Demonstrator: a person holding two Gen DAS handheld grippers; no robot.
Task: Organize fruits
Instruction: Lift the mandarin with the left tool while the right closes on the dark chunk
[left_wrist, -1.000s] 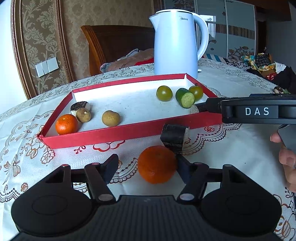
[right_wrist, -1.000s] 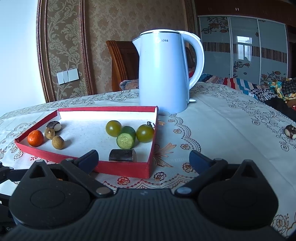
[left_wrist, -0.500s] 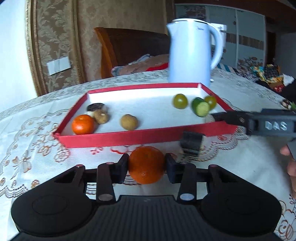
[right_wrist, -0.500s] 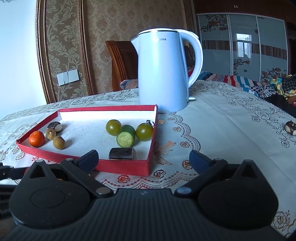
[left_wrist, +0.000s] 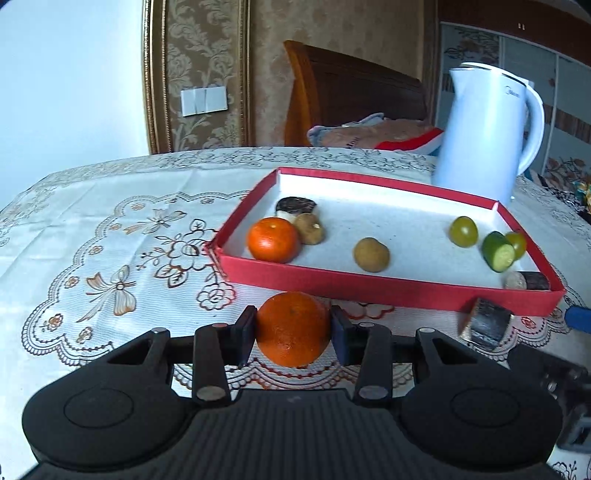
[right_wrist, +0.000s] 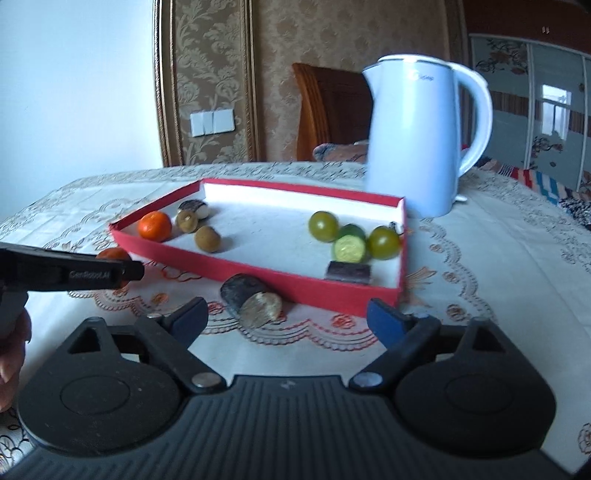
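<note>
A: Status pls, left claw (left_wrist: 293, 330)?

B: Left claw is clenched on the orange mandarin (left_wrist: 293, 328), pads on its two sides. Fruit sits just off the bench (left_wrist: 74, 236), right in front of the near wall of the red tray (left_wrist: 369, 286), toward its left corner.

A: And right claw (right_wrist: 284, 315)?

B: Jaws wide but closing now. Nothing gripped. The dark cut piece (right_wrist: 251, 299) lies on the bench cloth just ahead of them, close to the tray's near wall, not between the pads yet.

A: Which way does it point?

B: Long axis runs diagonal: pale cut face toward the camera and right, dark end back-left toward the tray. So jaws are not square to it, I think.

A: Risks?

B: Two, imo. 1) Mandarin is round and held only at its widest part; if it is lifted low it can hit the tray wall and roll out. 2) Right claw closing early, before it goes fwd, would clip the piece on one end and push it away. Also both claws are near each other at this edge, they can bump.

A: Tray contents?

B: Second mandarin (left_wrist: 272, 239) at left end, green fruits (right_wrist: 323, 226) at right end. Kettle (right_wrist: 413, 136) behind the tray's far right corner.
</note>
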